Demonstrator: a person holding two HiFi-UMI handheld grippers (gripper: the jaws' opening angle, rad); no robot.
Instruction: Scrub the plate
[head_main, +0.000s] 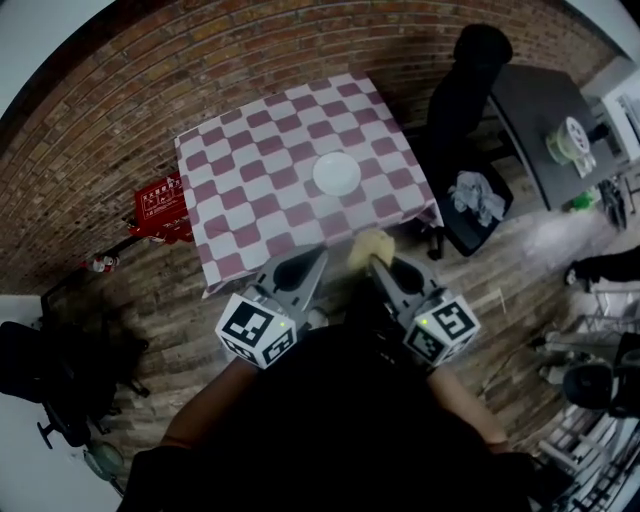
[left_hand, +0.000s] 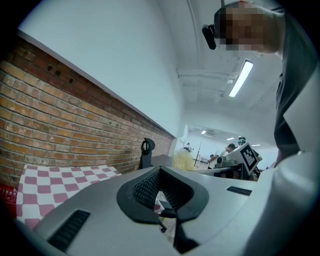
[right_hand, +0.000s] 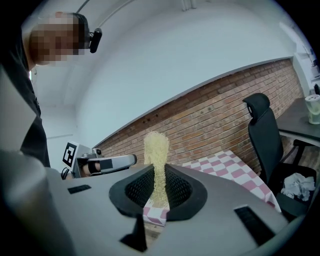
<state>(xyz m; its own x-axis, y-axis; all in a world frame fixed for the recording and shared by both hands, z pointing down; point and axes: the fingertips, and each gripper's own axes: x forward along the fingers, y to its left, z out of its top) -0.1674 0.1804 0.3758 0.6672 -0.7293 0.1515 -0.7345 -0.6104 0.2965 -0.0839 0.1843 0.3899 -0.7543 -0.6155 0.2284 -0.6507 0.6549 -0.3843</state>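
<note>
The white plate (head_main: 337, 173) lies at the middle of the worktop (head_main: 230, 150), which is covered in pink-and-white checks. Both grippers hang at the worktop's near edge, apart from the plate. The right gripper (right_hand: 159, 192) is clenched on a yellow mesh scrubber (right_hand: 156, 147), which stands up between its jaws. Just left of it, the left gripper (left_hand: 162, 197) is clenched on nothing. A black office chair (head_main: 470, 90) stands right of the worktop.

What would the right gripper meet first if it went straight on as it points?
Probably the near edge of the checked tablecloth, touched by the yellow scrubber it holds; the white plate lies farther on. Depth is unclear.
</note>
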